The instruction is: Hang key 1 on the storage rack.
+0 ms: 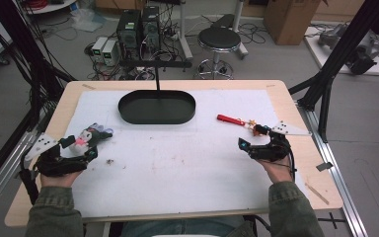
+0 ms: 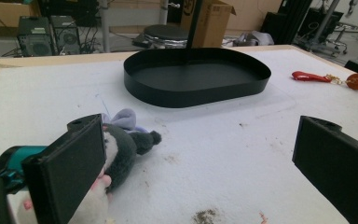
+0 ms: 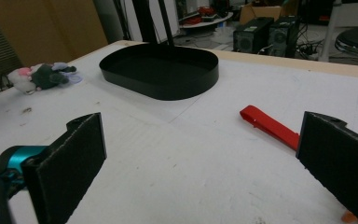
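Grey-and-white plush toy point(image 2: 121, 151) just beside left gripper point(image 1: 77, 149), red strap keychain point(image 3: 270, 127) beside right gripper point(image 1: 262, 142); jaws spread, likely pre-grasp staging.

Floor: grey point(image 1: 276, 59); strewn with cables point(image 1: 64, 29)
Furniture: round black stool point(image 1: 219, 38); computer towers point(image 1: 139, 27)
Boxes: cardboard box point(image 1: 288, 17), far right
Frame: black struts point(image 1: 333, 64) beside the worktop point(image 1: 301, 163)
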A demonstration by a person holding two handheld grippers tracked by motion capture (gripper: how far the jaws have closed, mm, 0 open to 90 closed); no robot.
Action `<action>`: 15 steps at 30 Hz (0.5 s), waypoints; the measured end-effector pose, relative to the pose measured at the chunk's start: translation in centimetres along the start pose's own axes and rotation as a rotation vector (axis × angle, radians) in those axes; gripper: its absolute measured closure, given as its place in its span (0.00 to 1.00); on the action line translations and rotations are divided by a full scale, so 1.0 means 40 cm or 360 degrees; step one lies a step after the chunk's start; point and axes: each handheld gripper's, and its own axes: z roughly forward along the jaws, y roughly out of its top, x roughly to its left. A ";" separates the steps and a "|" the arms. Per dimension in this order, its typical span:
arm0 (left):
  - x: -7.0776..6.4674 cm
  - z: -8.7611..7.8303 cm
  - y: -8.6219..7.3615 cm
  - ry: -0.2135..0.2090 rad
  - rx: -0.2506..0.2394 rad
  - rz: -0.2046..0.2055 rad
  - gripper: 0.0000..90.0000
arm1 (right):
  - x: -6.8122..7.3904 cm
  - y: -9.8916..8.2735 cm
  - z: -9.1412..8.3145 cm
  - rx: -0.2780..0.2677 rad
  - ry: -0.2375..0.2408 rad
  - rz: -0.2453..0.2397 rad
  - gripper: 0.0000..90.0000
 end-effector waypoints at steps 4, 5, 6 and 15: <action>-0.001 0.002 0.000 -0.0004 0.0004 0.0003 0.03 | -0.015 0.012 0.013 0.0048 -0.0012 -0.0012 0.01; -0.001 0.003 0.000 -0.0005 0.0006 0.0003 0.03 | -0.018 0.016 0.017 0.0056 -0.0018 -0.0022 0.01; -0.001 0.003 0.000 -0.0006 0.0009 0.0006 0.03 | -0.022 0.021 0.020 0.0069 -0.0021 -0.0030 0.01; -0.001 0.005 0.000 -0.0004 0.0007 0.0000 0.03 | -0.048 0.070 0.060 0.0154 -0.0023 -0.0059 0.01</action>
